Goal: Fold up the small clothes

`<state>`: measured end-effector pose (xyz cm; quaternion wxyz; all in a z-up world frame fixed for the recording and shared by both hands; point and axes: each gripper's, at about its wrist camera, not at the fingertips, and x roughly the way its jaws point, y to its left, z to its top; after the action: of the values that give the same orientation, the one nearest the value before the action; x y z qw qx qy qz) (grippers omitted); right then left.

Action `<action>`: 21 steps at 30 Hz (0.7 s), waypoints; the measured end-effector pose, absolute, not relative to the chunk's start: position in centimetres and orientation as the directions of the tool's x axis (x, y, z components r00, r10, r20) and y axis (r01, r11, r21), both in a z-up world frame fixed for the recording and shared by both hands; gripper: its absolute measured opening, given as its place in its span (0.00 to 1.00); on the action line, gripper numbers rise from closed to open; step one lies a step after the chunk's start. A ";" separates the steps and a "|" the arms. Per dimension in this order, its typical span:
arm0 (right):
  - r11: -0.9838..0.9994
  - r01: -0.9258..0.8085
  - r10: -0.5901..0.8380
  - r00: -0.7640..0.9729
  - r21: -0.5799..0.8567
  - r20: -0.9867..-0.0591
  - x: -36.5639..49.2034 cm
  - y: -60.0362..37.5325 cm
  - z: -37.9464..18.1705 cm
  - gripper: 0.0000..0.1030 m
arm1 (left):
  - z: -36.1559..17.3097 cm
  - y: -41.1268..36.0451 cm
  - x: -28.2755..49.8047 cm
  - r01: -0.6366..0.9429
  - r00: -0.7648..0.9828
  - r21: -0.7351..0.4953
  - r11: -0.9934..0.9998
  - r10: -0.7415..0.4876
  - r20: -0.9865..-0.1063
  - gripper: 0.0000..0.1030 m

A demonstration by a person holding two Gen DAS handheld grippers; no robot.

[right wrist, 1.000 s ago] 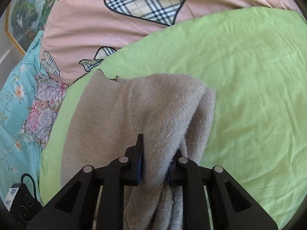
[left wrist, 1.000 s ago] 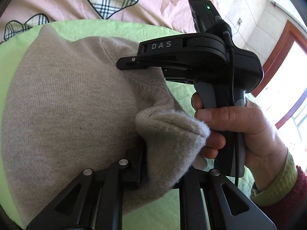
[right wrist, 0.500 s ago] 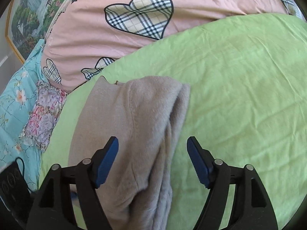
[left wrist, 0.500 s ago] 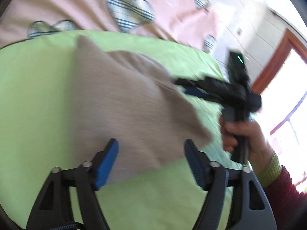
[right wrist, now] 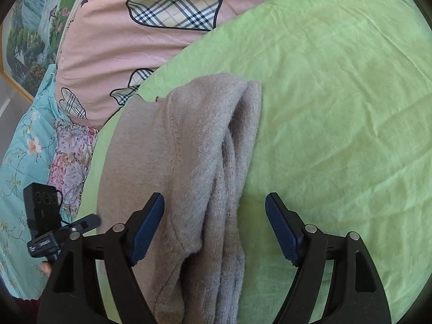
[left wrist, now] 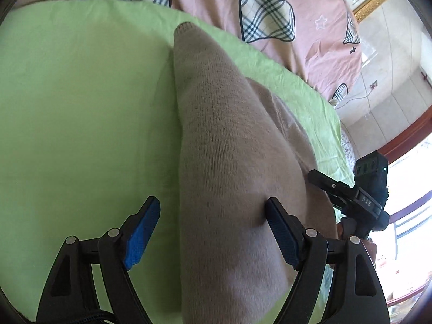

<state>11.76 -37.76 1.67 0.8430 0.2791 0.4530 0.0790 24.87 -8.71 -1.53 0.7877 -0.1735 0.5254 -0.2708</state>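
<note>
The left gripper (left wrist: 213, 232) stands with its jaws wide apart, holding nothing. Its fingers are black skeletal plastic with ribbed blue pads (left wrist: 141, 233). The right gripper (right wrist: 214, 229) stands likewise wide, with the same black frame and blue pads (right wrist: 280, 233), and grips nothing.

Between the left jaws lies the beige knit garment (left wrist: 229, 162), a soft fine-ribbed fabric folded into a long tapering shape. Its narrow rounded end points away from the gripper; its broad end passes under the jaws. The right-hand pad sits against or just above the knit (contact cannot be confirmed), while the left-hand pad is over bare sheet.

In the right wrist view the garment (right wrist: 189, 162) shows a fuzzier nap, with stacked fold edges running lengthwise between the jaws, nearer the left-hand pad.

The garment rests on a light green sheet (right wrist: 337, 108), smooth with fine creases. Beyond it lies a pink quilt (right wrist: 113, 48) printed with plaid hearts.
</note>
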 end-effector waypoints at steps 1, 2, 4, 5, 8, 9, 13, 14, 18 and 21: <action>0.827 0.121 0.391 0.576 0.549 -0.717 12.1 -37.8 1.6 0.76 | -2.1 -8.8 25.5 0.238 0.287 -0.571 0.786 -0.619 -0.731 0.79; 0.827 0.122 0.392 0.575 0.549 -0.718 12.3 -37.8 1.5 0.76 | -2.4 -9.0 26.0 0.236 0.276 -0.582 0.778 -0.628 -0.728 0.82; 0.827 0.122 0.394 0.571 0.549 -0.720 12.9 -37.8 1.4 0.76 | -3.1 -9.3 26.9 0.233 0.259 -0.601 0.764 -0.645 -0.719 0.84; 0.824 0.120 0.398 0.573 0.553 -0.717 13.1 -37.8 1.2 0.75 | -3.6 -9.4 27.3 0.231 0.244 -0.613 0.756 -0.655 -0.715 0.84; 0.822 0.114 0.406 0.569 0.558 -0.715 13.6 -37.4 0.7 0.75 | -5.0 -9.2 28.0 0.219 0.218 -0.666 0.713 -0.701 -0.679 0.74; 0.826 0.112 0.403 0.568 0.552 -0.718 13.6 -37.2 0.6 0.72 | -5.1 -9.1 28.0 0.225 0.217 -0.681 0.696 -0.718 -0.662 0.66; 0.790 0.115 0.454 0.551 0.603 -0.700 13.6 -36.4 -0.1 0.39 | -4.4 -9.9 27.5 0.269 0.242 -0.663 0.699 -0.715 -0.656 0.43; 0.799 0.110 0.444 0.557 0.592 -0.702 13.4 -36.1 0.2 0.34 | -3.9 -9.9 27.1 0.281 0.254 -0.649 0.707 -0.707 -0.660 0.40; 0.797 0.079 0.447 0.588 0.598 -0.674 12.2 -34.4 2.0 0.30 | -1.2 -8.3 24.9 0.309 0.291 -0.623 0.718 -0.696 -0.657 0.37; 0.785 0.033 0.489 0.578 0.618 -0.653 11.6 -31.9 2.7 0.30 | 1.0 -5.1 22.5 0.321 0.333 -0.593 0.739 -0.674 -0.660 0.37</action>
<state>11.64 -31.90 2.70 0.8369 0.2979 0.4385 0.1362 22.47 -5.13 1.01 0.7958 -0.1818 0.4859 -0.3124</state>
